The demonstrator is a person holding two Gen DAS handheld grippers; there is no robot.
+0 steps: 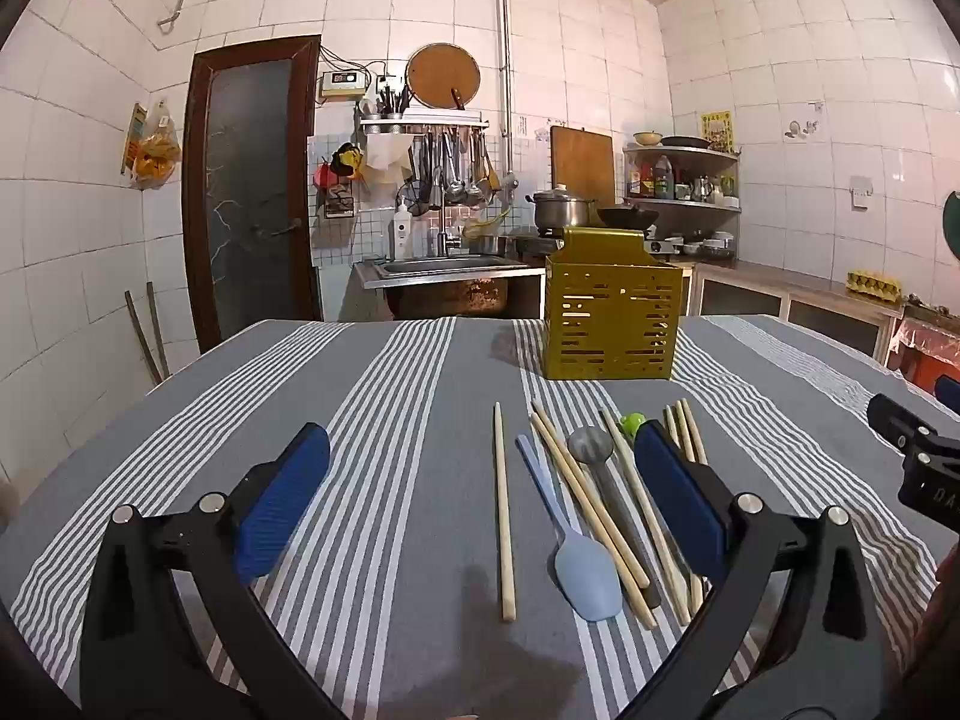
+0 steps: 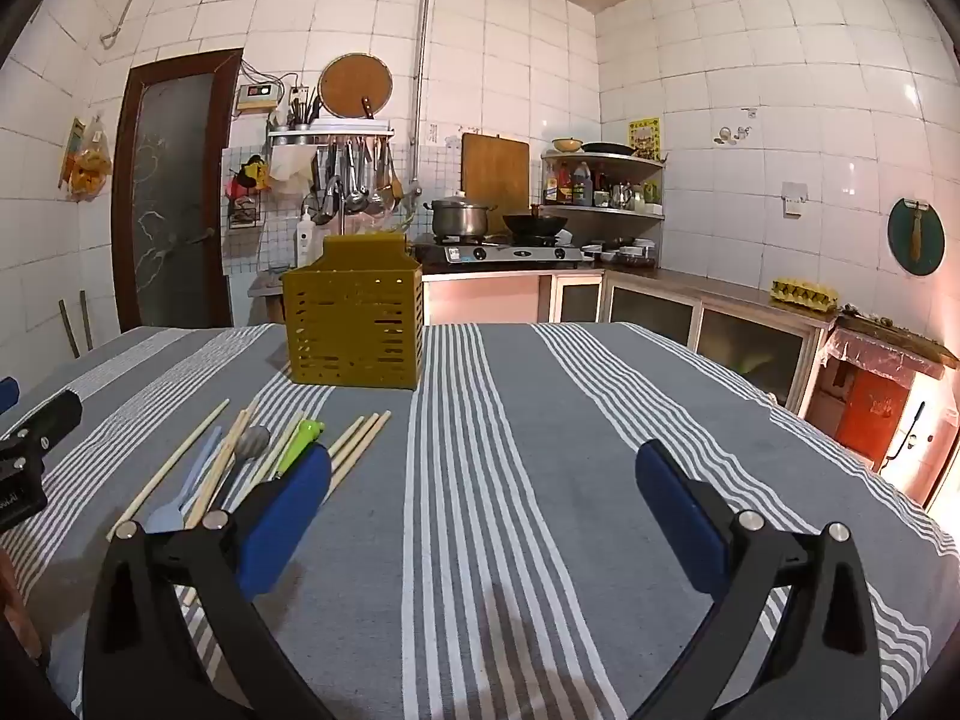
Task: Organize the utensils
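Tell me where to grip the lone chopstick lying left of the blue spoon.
Grip the lone chopstick mid-shaft, coming straight down with the left gripper, jaws spanning its width. It lies flat, pointing away, with bare cloth on both sides; the blue spoon sits apart to its right.

Grey white-striped tablecloth (image 1: 384, 420); mustard-yellow slotted holder (image 1: 611, 324); pale blue spoon (image 1: 585, 570).

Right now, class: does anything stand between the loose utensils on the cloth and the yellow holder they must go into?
Nothing visible does. Only bare striped cloth lies between the chopsticks, the blue spoon and the yellow holder. Both tongs are open.
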